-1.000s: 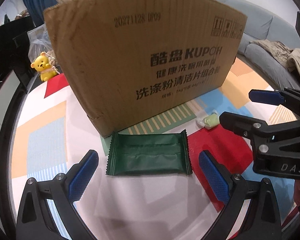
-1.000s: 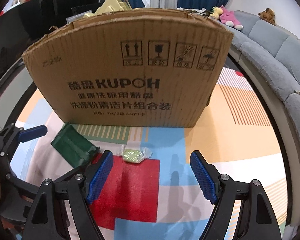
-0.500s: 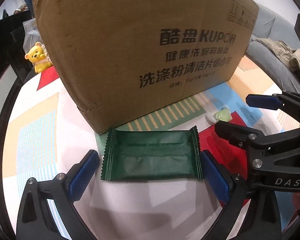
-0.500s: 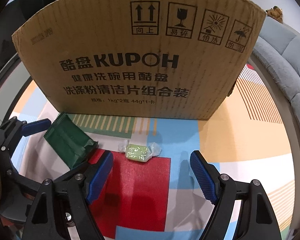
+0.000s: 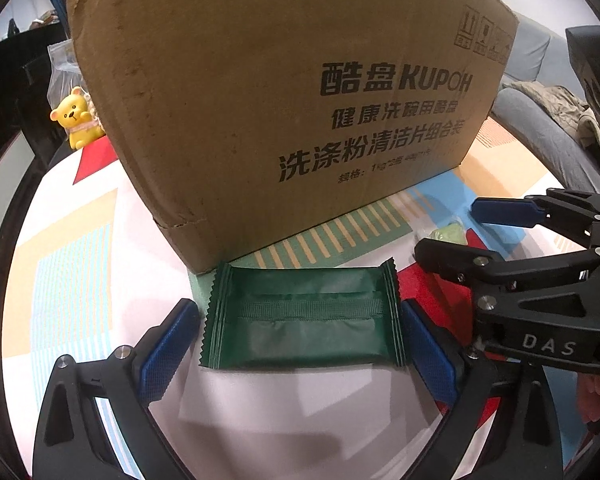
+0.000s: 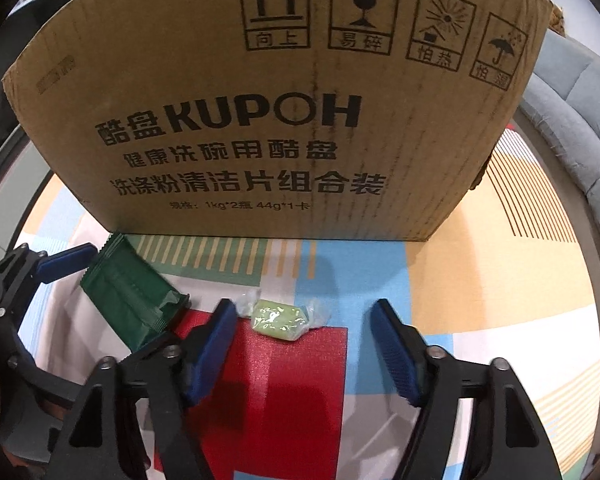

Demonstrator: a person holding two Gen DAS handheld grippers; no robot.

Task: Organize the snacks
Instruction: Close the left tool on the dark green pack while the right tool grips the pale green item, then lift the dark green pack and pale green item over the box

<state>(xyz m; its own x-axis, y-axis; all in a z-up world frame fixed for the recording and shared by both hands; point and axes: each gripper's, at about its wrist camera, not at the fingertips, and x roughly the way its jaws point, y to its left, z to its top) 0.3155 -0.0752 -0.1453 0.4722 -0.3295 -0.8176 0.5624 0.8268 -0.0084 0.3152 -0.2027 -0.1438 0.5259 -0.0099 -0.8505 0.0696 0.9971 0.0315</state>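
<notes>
Snacks unsorted on worktop before cardboard box [image 6: 268, 120]: green wafer packet [image 5: 300, 316] between spread left hand-held gripper [image 5: 300, 344], pale-green candy [image 6: 278, 318] between just-narrowing, non-contacting right hand-held gripper [image 6: 304, 344]; neither lifted nor boxed.

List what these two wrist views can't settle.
- Inside of the brown cardboard box: both views; its front wall fills the frame and the top is cut off.
- Front of the dark green foil snack packet: seam side faces up, no label shows.
- Pale green wrapped candy in the left view: mostly behind the right claw.
- Print on the candy wrapper, right view: too small.
</notes>
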